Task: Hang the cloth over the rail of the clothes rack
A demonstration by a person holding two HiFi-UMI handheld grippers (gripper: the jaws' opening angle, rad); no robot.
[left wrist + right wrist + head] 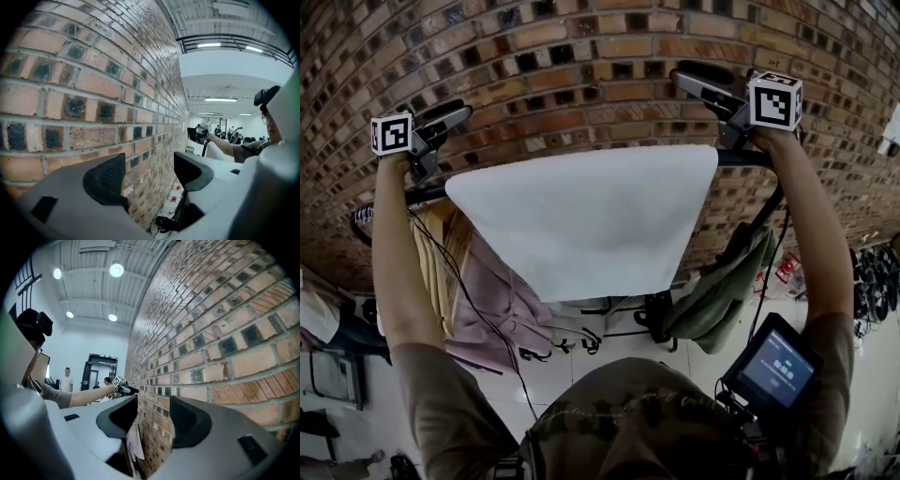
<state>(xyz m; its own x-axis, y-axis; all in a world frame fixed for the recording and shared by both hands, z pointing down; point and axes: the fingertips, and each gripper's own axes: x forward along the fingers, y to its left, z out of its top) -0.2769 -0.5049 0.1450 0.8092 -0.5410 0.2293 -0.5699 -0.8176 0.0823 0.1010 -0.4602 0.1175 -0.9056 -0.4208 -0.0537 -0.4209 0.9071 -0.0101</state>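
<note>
Plain white rectangular cloth (581, 220) | black metal rail (741, 157) | red-brown brick wall (581, 56), pale mortar, repeating dark square recesses | light grey plastic left gripper (150, 174), black dotted pads (110, 180), white cube (392, 133) with black square marker | light grey plastic right gripper (153, 417), same scheme | olive-green hanging garment (722, 300) | dusty-pink hanging garment (492, 300) | tan hanging garment (439, 253)

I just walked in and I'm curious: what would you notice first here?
The big white cloth draped over the rail, right in the middle. Beside it, the left tool and right tool are held up, open and empty, before a brick wall.
</note>
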